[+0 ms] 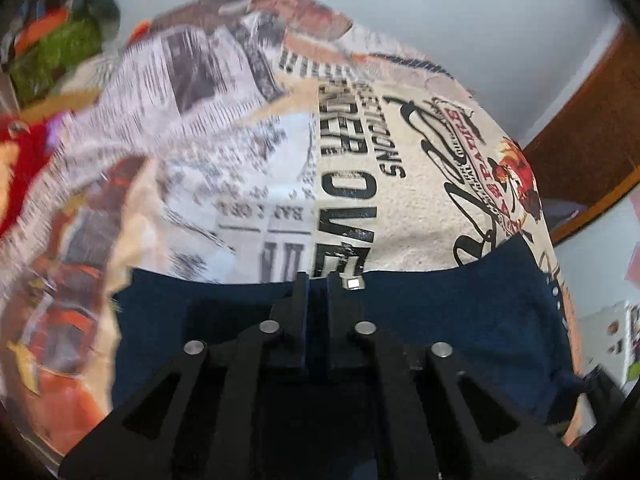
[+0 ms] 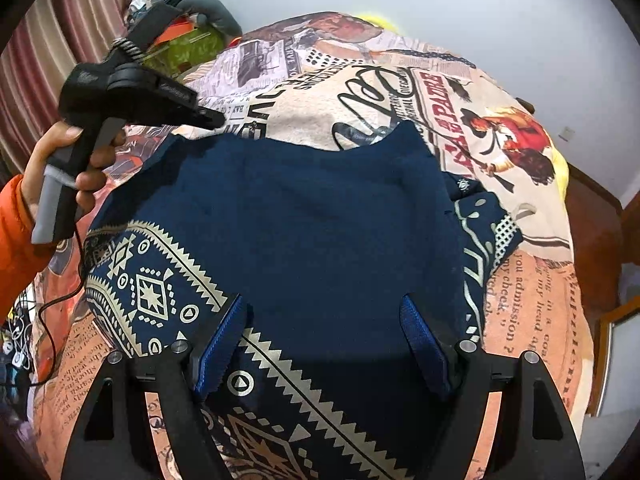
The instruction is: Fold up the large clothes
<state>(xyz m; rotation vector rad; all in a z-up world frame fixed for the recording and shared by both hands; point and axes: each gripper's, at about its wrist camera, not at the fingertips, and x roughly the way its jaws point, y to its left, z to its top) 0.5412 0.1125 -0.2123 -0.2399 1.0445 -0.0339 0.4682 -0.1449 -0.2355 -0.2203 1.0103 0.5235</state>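
Navy garment (image 2: pixel 304 216) is lying spread on the printed bedspread (image 2: pixel 520 300). I'm clamping my left gripper (image 1: pixel 316 284) on its far edge. My right gripper (image 2: pixel 324 344) is hovering over its near part, fingers wide apart.

My left gripper (image 1: pixel 318 280) sits low in the middle of the view, its two black fingers (image 1: pixel 298 300) nearly together with only a thin slot between them. The edge of the navy garment (image 1: pixel 460 312) lies right at the tips, and I cannot make out for certain whether cloth is pinched in that slot. The garment spreads under and to both sides of the gripper. Beyond it lies the bedspread (image 1: pixel 420 216), printed with newspaper text, bold black letters and a red cowboy figure near its right edge. The bedspread's left part is smeared. A pale wall (image 1: pixel 460 20) and a brown wooden frame (image 1: pixel 588 128) stand behind.
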